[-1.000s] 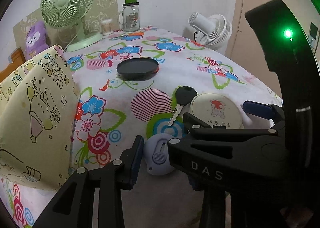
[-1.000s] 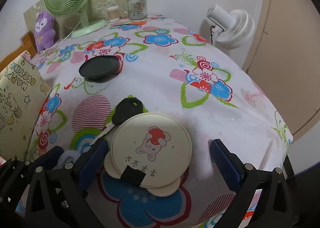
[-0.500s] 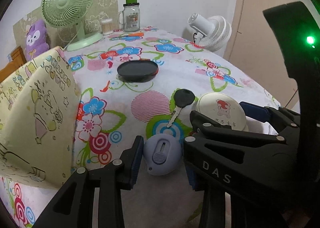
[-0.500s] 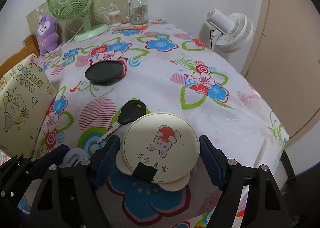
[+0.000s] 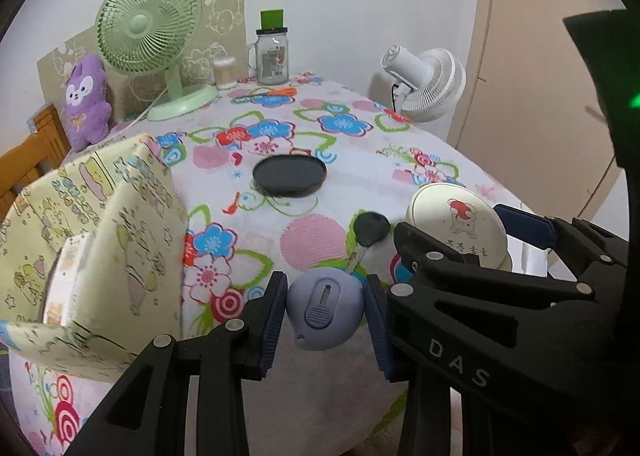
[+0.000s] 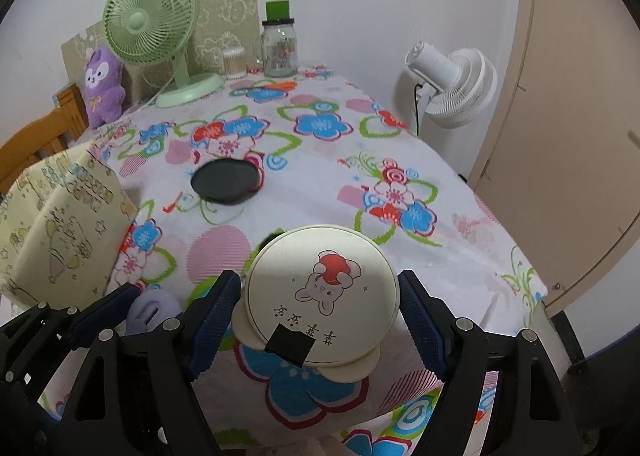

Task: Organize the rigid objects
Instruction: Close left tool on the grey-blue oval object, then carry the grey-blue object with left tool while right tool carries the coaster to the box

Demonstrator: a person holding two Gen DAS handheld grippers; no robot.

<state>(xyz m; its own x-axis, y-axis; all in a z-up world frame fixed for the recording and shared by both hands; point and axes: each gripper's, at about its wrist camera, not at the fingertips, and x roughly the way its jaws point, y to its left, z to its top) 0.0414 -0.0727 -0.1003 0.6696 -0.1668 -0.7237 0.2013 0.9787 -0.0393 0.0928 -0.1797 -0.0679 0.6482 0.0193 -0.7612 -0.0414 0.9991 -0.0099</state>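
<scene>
My left gripper (image 5: 325, 316) is shut on a round lilac tape measure (image 5: 323, 314) and holds it above the floral tablecloth. My right gripper (image 6: 320, 304) is shut on a round cream compact with a rabbit picture (image 6: 322, 292), lifted off the table; it also shows in the left wrist view (image 5: 458, 230). A black car key (image 5: 370, 232) lies on the cloth between them. A black round lid (image 5: 289, 175) lies further back. An open yellow patterned box (image 5: 92, 252) stands at the left.
A green desk fan (image 5: 150, 35), purple plush (image 5: 86, 99), glass jar (image 5: 273, 57) and cotton-swab tub (image 5: 225, 73) stand at the table's back. A white fan (image 5: 426, 83) stands beyond the right edge. A door is at the right.
Both grippers have closed, the left on the tape measure and the right on the compact, and both objects have been lifted off the cloth.
</scene>
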